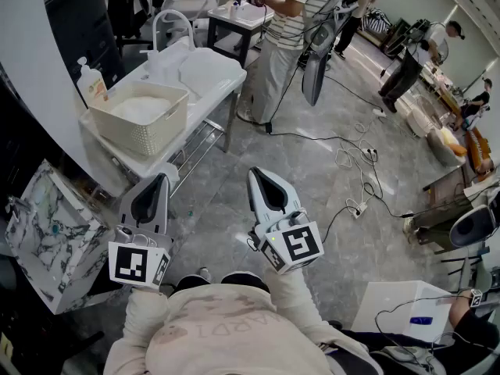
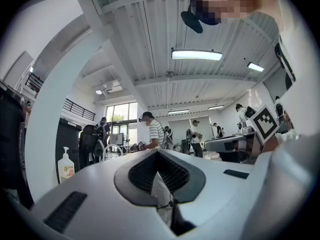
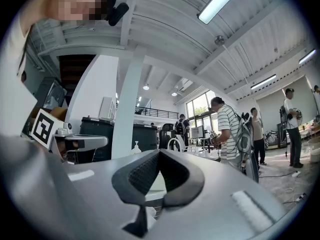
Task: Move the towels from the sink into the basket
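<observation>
Head view shows white towels [image 1: 141, 108] lying in the white woven plastic basket [image 1: 148, 137] just beside the white sink basin [image 1: 209, 73]. The basin looks bare, so the task seems done. The left gripper [image 1: 158, 182] and right gripper [image 1: 259, 175] hover well back, jaws together and empty.

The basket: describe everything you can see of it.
The basket is cream-white, rectangular and open-topped, apparently plastic, with weave-patterned walls and a smooth rim. It stands upright on the near end of the white sink counter, beside the basin. Something white and soft-looking lies inside, probably a towel. A pump bottle stands close behind it; contact cannot be told.
</observation>
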The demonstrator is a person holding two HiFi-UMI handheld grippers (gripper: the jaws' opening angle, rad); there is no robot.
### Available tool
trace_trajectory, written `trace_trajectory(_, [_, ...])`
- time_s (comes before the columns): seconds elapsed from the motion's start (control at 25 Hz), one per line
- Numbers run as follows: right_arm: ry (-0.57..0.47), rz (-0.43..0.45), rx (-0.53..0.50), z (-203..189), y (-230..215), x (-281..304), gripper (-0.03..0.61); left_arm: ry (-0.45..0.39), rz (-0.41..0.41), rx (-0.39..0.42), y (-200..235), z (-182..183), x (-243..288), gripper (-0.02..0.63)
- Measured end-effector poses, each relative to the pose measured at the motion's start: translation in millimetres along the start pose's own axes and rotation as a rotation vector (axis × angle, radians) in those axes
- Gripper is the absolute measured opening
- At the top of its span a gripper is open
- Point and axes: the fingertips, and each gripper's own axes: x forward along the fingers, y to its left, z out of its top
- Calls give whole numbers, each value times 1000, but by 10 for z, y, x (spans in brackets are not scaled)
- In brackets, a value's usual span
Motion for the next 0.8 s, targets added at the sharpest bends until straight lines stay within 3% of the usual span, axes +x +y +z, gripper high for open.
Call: trace_trajectory(0.8, [-9, -67, 0, -53, 4, 179, 9, -23, -53, -9, 200, -35, 119, 5])
